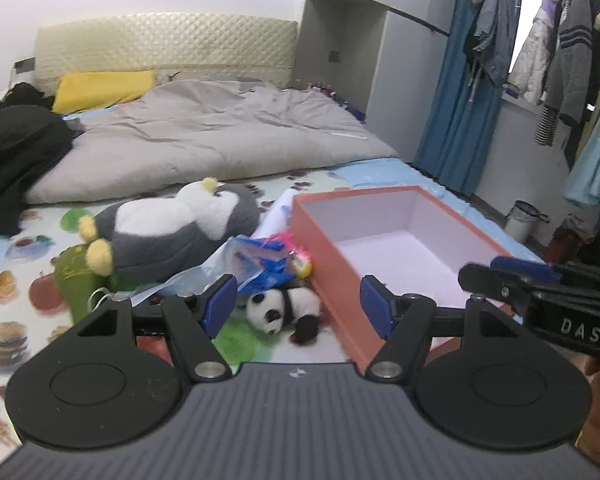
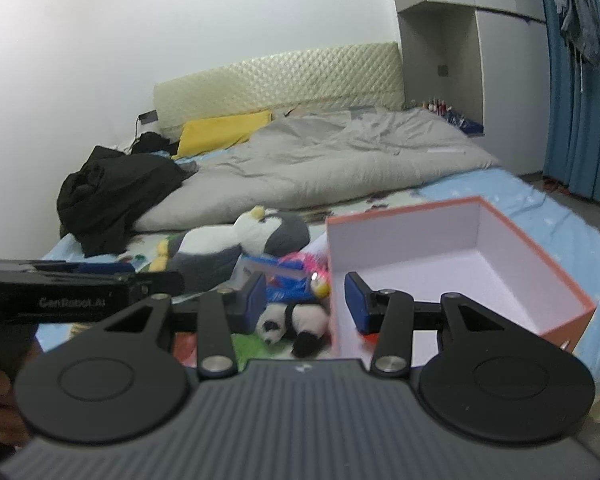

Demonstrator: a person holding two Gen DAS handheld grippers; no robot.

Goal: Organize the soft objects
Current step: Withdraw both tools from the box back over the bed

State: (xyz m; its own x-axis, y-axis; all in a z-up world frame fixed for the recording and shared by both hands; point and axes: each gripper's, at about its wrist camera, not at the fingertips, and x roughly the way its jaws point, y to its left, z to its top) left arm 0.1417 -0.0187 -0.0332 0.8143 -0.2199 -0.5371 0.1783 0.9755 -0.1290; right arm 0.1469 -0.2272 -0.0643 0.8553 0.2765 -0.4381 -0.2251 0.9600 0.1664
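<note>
A small panda plush [image 1: 286,309] [image 2: 294,322] lies on the patterned bedsheet beside an open orange box [image 1: 384,240] [image 2: 460,260] with a white inside. Behind the panda lie a blue plastic packet [image 1: 260,260] [image 2: 280,280], a pink and yellow toy [image 1: 300,258] [image 2: 314,270] and a large grey and white penguin plush [image 1: 172,228] [image 2: 240,246]. A green plush [image 1: 80,280] lies under the penguin's feet. My left gripper [image 1: 298,306] is open and empty above the panda. My right gripper [image 2: 306,300] is open and empty, over the panda and the box's near wall. Each gripper shows at the edge of the other's view.
A grey duvet [image 1: 220,136] and a yellow pillow [image 1: 104,90] cover the far half of the bed. Black clothes [image 1: 16,152] are piled at the left. Blue curtains [image 1: 460,80], hanging clothes [image 1: 572,60] and a small bin [image 1: 524,220] stand right of the bed.
</note>
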